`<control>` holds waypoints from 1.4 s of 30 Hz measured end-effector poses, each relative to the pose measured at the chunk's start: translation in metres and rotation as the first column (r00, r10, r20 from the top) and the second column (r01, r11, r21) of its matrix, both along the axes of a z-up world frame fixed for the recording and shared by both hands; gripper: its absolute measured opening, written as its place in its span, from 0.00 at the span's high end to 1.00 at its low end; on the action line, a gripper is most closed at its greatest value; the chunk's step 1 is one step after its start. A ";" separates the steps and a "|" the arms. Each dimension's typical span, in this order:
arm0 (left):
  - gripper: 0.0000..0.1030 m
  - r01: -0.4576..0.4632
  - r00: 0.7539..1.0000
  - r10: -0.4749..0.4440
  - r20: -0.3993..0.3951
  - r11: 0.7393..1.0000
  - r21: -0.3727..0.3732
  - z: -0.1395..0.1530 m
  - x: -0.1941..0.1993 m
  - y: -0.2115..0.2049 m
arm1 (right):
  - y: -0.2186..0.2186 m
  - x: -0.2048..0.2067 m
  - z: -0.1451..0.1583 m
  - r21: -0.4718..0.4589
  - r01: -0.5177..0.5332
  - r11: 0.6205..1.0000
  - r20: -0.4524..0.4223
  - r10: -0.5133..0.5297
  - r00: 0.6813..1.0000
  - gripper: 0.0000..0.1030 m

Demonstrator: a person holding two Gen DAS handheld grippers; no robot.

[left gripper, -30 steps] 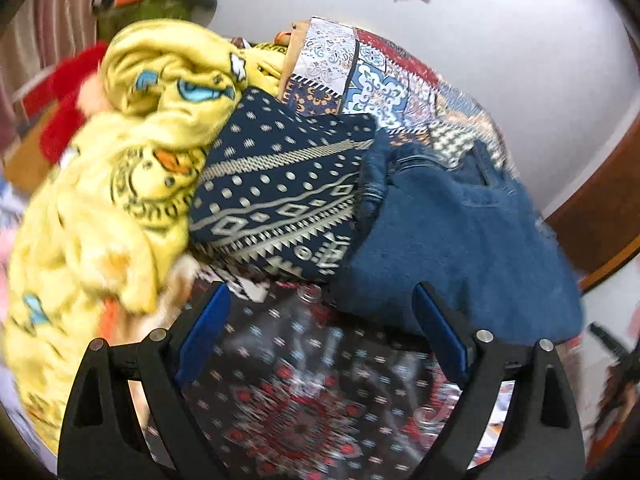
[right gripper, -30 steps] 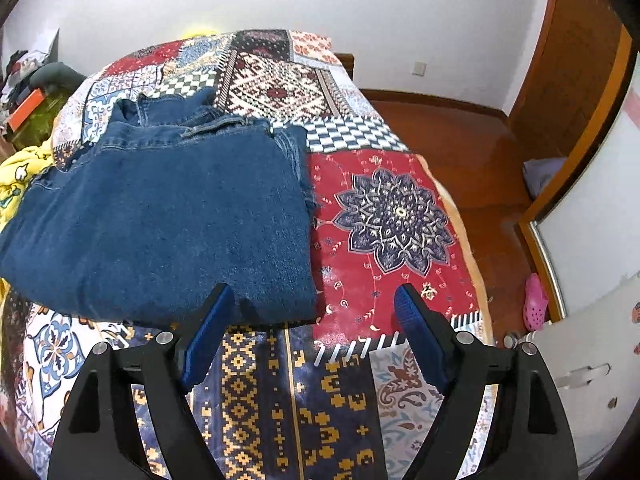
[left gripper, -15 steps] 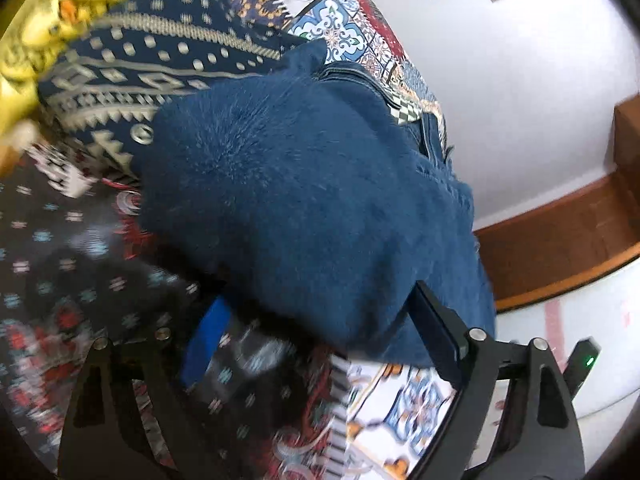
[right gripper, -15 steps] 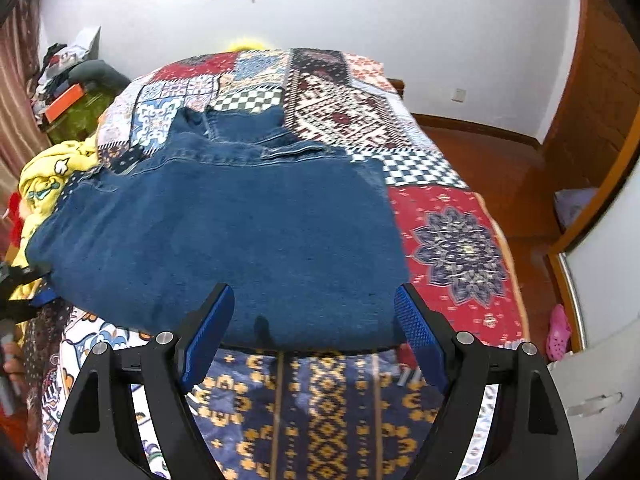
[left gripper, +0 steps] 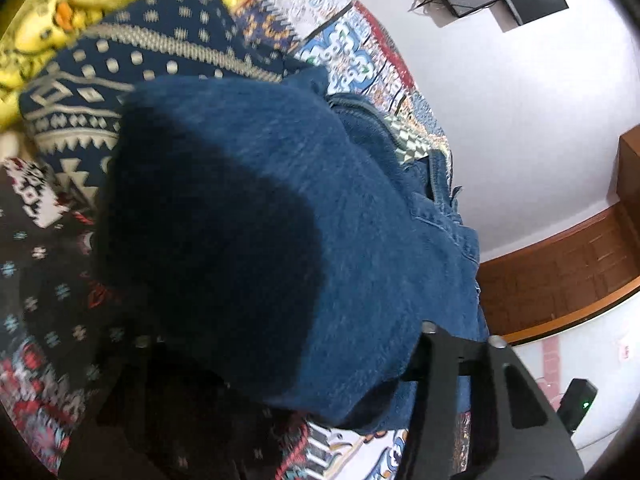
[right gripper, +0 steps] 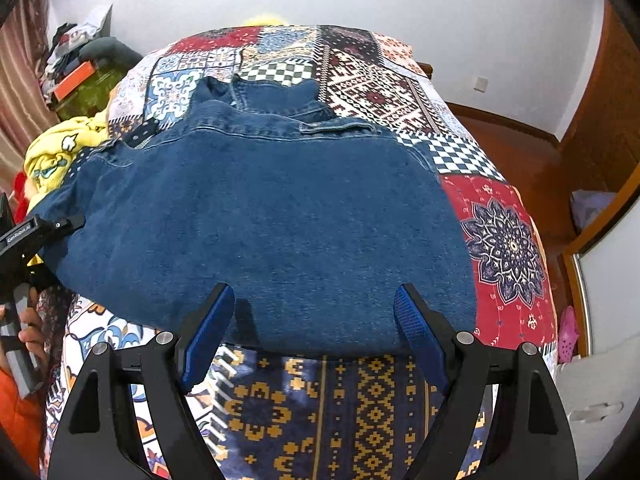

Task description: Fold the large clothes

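Folded blue jeans (right gripper: pixel 260 220) lie flat across the patchwork bedspread (right gripper: pixel 500 240), waistband toward the far wall. My right gripper (right gripper: pixel 314 320) stands open just over their near edge, with denim below the gap and nothing pinched. In the left wrist view the jeans (left gripper: pixel 360 260) fill the middle. My left gripper (left gripper: pixel 280 364) is at their left end, its jaws closing with a thick fold of denim between them; the denim hides both fingertips. The right wrist view shows the left gripper (right gripper: pixel 40 232) at that same end, held by a hand (right gripper: pixel 28 328).
A navy patterned garment (left gripper: pixel 120 80) and a yellow cartoon blanket (right gripper: pixel 60 152) lie beyond the jeans' left end. The bed's right edge drops to a wooden floor (right gripper: pixel 532 160) with a pink slipper (right gripper: pixel 568 332). Clutter (right gripper: pixel 80 68) is piled at the far left wall.
My left gripper dropped and rolled onto the jeans' left end, and denim now sits between its jaws. My right gripper slid left along the near edge to the jeans' middle.
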State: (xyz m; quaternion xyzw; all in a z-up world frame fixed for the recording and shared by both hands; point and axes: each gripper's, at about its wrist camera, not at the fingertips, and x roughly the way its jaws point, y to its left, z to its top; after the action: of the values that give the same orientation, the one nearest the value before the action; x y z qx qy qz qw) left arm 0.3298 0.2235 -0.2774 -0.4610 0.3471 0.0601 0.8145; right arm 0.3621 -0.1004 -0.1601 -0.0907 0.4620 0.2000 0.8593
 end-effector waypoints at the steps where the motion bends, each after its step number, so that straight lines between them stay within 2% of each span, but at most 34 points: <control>1: 0.58 0.000 1.000 0.000 0.006 1.000 0.015 0.005 0.001 0.000 | 0.001 -0.002 0.003 -0.001 -0.006 1.000 0.003 0.006 1.000 0.23; 5: 0.65 0.006 0.996 -0.010 0.083 0.999 0.054 0.041 -0.011 -0.006 | 0.013 -0.009 0.017 -0.002 -0.041 0.999 0.022 0.041 0.999 0.23; 8: 0.65 0.014 0.990 -0.035 0.140 0.989 0.148 0.079 -0.022 -0.013 | 0.028 -0.015 0.030 0.009 -0.077 0.997 0.045 0.077 0.996 0.23; 12: 0.65 0.015 0.977 -0.080 0.199 0.952 0.306 0.130 -0.033 -0.016 | 0.053 -0.019 0.039 0.038 -0.132 0.990 0.063 0.130 0.990 0.23; 16: 0.65 0.006 0.970 -0.103 0.221 0.916 0.401 0.157 -0.043 -0.017 | 0.090 -0.022 0.034 0.086 -0.209 0.974 0.034 0.206 0.978 0.22; 19: 0.65 0.009 0.970 -0.113 0.217 0.902 0.431 0.162 -0.047 -0.017 | 0.118 -0.022 0.019 0.096 -0.265 0.959 0.002 0.266 0.964 0.22; 23: 0.65 0.034 0.981 -0.116 0.153 0.888 0.459 0.150 -0.040 -0.018 | 0.141 -0.019 -0.007 0.102 -0.290 0.951 -0.073 0.298 0.952 0.22; 26: 0.65 0.043 0.990 -0.099 0.103 0.895 0.445 0.137 -0.043 -0.017 | 0.146 -0.008 -0.032 0.140 -0.283 0.949 -0.186 0.306 0.934 0.21; 29: 0.65 0.034 0.993 -0.078 0.088 0.909 0.415 0.130 -0.045 -0.014 | 0.145 -0.006 -0.042 0.159 -0.283 0.946 -0.198 0.311 0.929 0.19; 31: 0.65 0.042 0.993 -0.085 0.085 0.905 0.423 0.135 -0.043 -0.017 | 0.145 -0.007 -0.040 0.152 -0.300 0.942 -0.192 0.326 0.926 0.19; 33: 0.65 0.058 0.991 -0.107 0.083 0.888 0.456 0.143 -0.042 -0.027 | 0.142 -0.007 -0.036 0.162 -0.297 0.941 -0.202 0.326 0.923 0.19; 36: 0.65 0.093 0.982 -0.167 0.094 0.845 0.526 0.159 -0.026 -0.050 | 0.122 -0.005 -0.024 0.206 -0.262 0.943 -0.205 0.304 0.930 0.19; 39: 0.65 0.133 0.967 -0.234 0.101 0.802 0.582 0.173 0.000 -0.073 | 0.088 -0.005 -0.007 0.224 -0.206 0.953 -0.159 0.244 0.957 0.19; 42: 0.66 0.199 0.942 -0.325 0.089 0.750 0.631 0.188 0.033 -0.117 | 0.042 -0.006 0.009 0.220 -0.138 0.966 -0.097 0.162 0.982 0.19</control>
State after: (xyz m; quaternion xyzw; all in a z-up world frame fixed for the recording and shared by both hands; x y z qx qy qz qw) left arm 0.3627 0.1063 -0.0898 -0.1215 0.2893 0.0093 0.9494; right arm 0.3566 -0.0585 -0.1507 -0.0217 0.4780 0.3177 0.8186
